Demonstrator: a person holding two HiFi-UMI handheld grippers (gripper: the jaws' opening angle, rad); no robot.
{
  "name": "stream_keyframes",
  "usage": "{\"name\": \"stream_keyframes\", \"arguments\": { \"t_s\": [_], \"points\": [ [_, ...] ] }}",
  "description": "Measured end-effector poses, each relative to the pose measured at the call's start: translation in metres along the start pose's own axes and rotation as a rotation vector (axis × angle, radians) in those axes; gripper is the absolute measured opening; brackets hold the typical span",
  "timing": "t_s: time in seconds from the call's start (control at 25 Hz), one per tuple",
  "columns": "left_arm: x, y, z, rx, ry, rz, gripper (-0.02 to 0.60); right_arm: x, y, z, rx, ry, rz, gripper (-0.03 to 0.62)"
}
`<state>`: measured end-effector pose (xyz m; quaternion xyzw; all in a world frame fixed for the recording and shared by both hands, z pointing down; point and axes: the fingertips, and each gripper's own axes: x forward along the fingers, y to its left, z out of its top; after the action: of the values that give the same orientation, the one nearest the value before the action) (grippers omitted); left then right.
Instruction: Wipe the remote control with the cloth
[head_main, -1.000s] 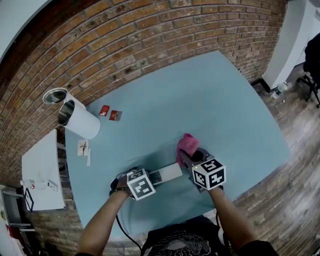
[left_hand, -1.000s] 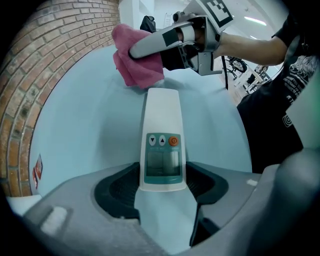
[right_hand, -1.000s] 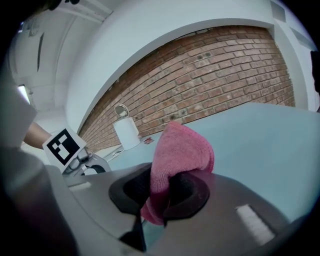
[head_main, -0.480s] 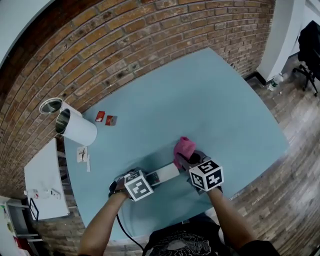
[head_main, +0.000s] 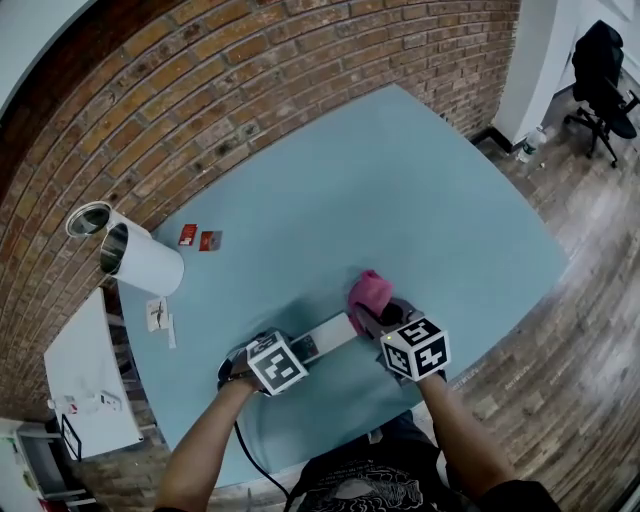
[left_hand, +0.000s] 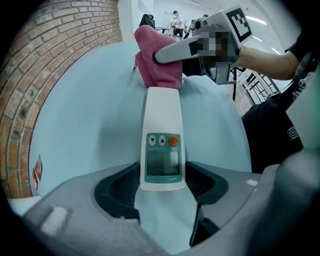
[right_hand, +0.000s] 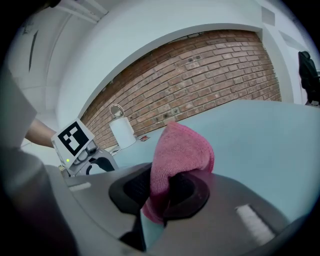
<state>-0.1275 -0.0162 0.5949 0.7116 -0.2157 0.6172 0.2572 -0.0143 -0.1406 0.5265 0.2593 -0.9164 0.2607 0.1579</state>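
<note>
Head view: my left claw (head_main: 298, 352) is closed on one end of the remote (head_main: 330, 339), which lies flat on the blue bench (head_main: 420, 200) near its front edge. My right claw (head_main: 372, 318) sits just beside the remote's other end and pinches the pink cloth (head_main: 368, 291), which bunches up above its tips. Well apart, near the bench's far left corner by the brick wall (head_main: 250, 80), stand a white cylinder (head_main: 145, 262) and a tin (head_main: 85, 218), with 2 small red packets (head_main: 198, 238) close by. A dark chair (head_main: 600, 55) stands on the wood floor (head_main: 590, 250) at the right.

Left gripper view: the remote runs straight away from me, screen and 3 buttons facing up. Its near end is held between my 2 dark pads, 1 against each long side. At the far end, the cloth hangs down from my right claw to the remote's tip; it seems to touch there, though the fold hides the exact contact.

Right gripper view: my jaws are clamped on the cloth's lower part, and its rounded top sticks up beyond them. A small tail pokes out below. My left claw's marker cube shows at the left, with the cylinder upright behind it before the wall.
</note>
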Motion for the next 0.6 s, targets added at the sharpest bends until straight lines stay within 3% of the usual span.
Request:
{"name": "stream_keyframes", "arguments": {
  "t_s": [0.4, 0.6],
  "points": [
    [-0.002, -0.001, 0.001, -0.003, -0.057, 0.022, 0.285, -0.021, 0.01, -0.017, 0.033, -0.025, -0.079, 0.063],
    [-0.002, -0.001, -0.001, -0.052, -0.101, 0.037, 0.282, -0.027, 0.021, -0.025, 0.048, -0.035, -0.1, 0.063]
  ]
}}
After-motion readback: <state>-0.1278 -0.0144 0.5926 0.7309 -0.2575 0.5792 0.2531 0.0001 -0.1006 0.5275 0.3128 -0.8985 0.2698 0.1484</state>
